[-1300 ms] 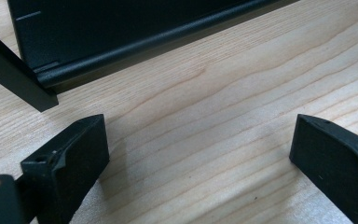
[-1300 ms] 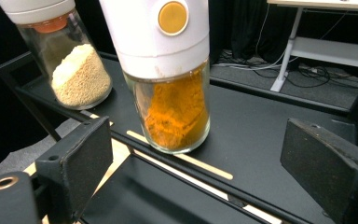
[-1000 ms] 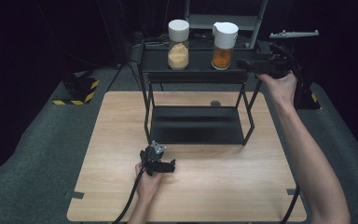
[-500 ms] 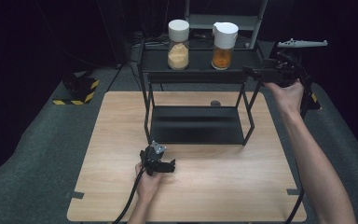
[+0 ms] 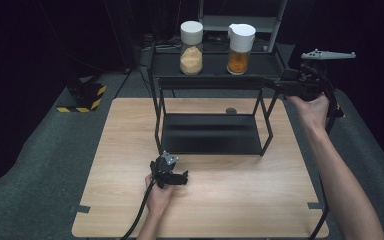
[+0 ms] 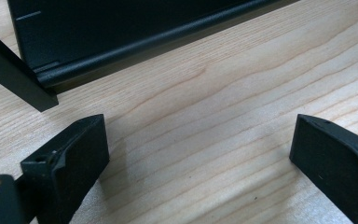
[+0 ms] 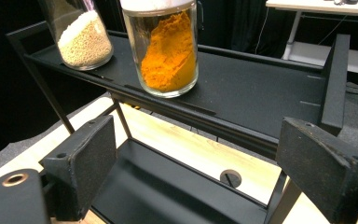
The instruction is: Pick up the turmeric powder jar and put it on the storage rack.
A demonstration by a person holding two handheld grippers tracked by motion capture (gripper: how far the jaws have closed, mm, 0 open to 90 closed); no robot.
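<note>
A black two-tier rack [image 5: 210, 85] stands on the wooden table [image 5: 130, 125]. Its top shelf [image 7: 261, 100] carries a jar of orange powder [image 5: 240, 43] [image 7: 168, 46] and a jar of pale grains [image 5: 191, 42] [image 7: 81, 37], both with white lids. My right gripper [image 5: 272, 86] [image 7: 193, 172] is held in the air at the rack's right end, level with the top shelf, open and empty, a short way from the orange jar. My left gripper [image 5: 180, 178] [image 6: 198, 154] rests low over the table in front of the rack's left front leg [image 6: 14, 74], open with bare wood between its jaws.
The rack's lower shelf [image 5: 210, 135] is bare. A round hole [image 5: 231, 110] [image 7: 230, 178] sits in the tabletop behind the rack. A yellow-and-black striped block [image 5: 82, 97] lies on the floor at the left. A white table [image 7: 326, 7] stands beyond the rack.
My right gripper has drawn back to the right, away from the orange jar and the rack's top shelf. My left gripper has stayed put.
</note>
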